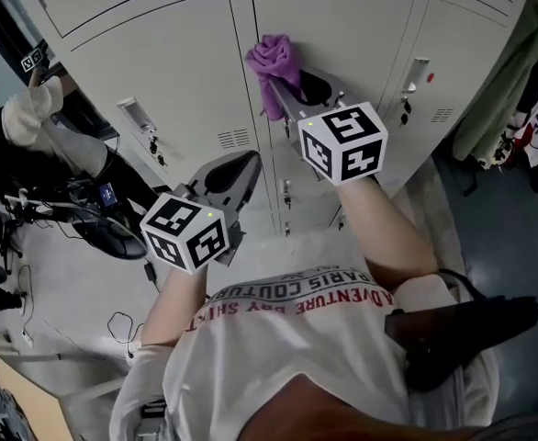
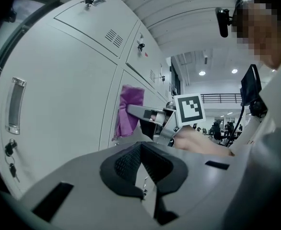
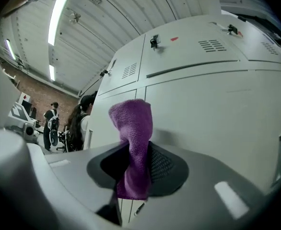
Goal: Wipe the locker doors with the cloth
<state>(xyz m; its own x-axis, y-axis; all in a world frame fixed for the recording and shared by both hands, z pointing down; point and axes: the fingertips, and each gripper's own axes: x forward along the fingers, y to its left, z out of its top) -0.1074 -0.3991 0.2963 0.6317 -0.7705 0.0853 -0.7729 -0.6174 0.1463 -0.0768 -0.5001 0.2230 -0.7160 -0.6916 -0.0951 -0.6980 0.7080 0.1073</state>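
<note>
A purple cloth [image 1: 276, 62] is pressed against the upper left of a grey locker door [image 1: 361, 26], and my right gripper [image 1: 292, 85] is shut on it. In the right gripper view the cloth [image 3: 133, 128] stands up out of the jaws [image 3: 139, 147] with its top against the door [image 3: 217, 109]. My left gripper [image 1: 240, 171] hangs lower and to the left, before the neighbouring door [image 1: 159, 62], shut with nothing in it. From the left gripper view, past its own jaws [image 2: 140, 147], the cloth [image 2: 129, 110] and the right gripper [image 2: 147, 115] show against the lockers.
Handles and keyed locks stick out from the doors [image 1: 140, 118], [image 1: 418, 73]. A person [image 1: 39, 127] stands at the left with cables on the floor [image 1: 113, 324]. Green fabric [image 1: 508, 72] hangs at the right. Other people [image 3: 80, 123] stand farther off.
</note>
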